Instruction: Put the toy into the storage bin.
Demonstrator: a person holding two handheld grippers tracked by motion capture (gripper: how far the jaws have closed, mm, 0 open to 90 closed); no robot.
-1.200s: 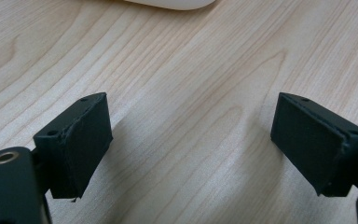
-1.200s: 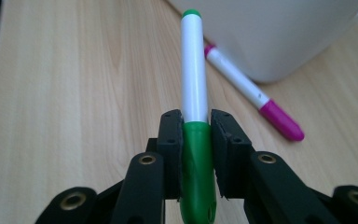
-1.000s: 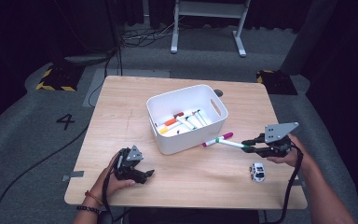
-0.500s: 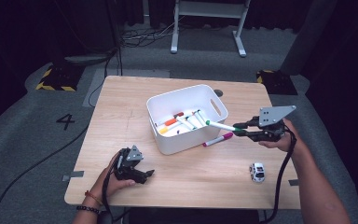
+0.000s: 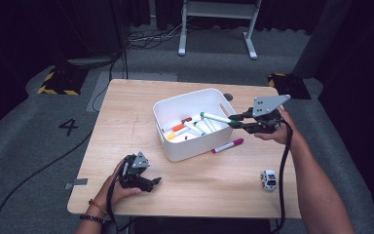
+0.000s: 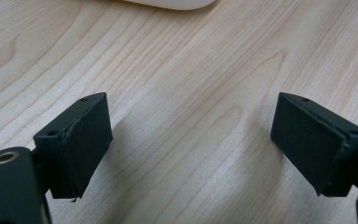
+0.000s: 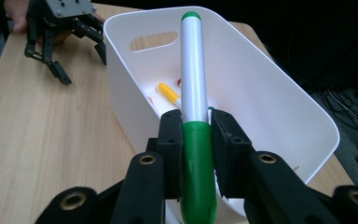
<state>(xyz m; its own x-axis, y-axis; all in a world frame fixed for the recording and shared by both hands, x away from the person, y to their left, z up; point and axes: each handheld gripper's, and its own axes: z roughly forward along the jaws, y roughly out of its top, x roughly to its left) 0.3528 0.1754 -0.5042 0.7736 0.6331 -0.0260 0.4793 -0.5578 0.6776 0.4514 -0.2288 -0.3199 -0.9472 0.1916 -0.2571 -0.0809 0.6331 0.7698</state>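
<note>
A green-capped white marker pen point(image 7: 193, 84) is clamped by its green cap between the closed jaws of the right gripper point(image 5: 237, 121) and is held level over the open white plastic bin point(image 5: 175, 146), its far end above the markers already lying inside. For a clean drop, the pen is best lowered further inside the bin's walls before the jaws are parted, so it cannot bounce out. A pink-capped marker point(image 5: 227, 145) lies just beside the bin. The left gripper point(image 6: 186, 154) is rested on the table near the bin, jaws wide apart and empty.
</note>
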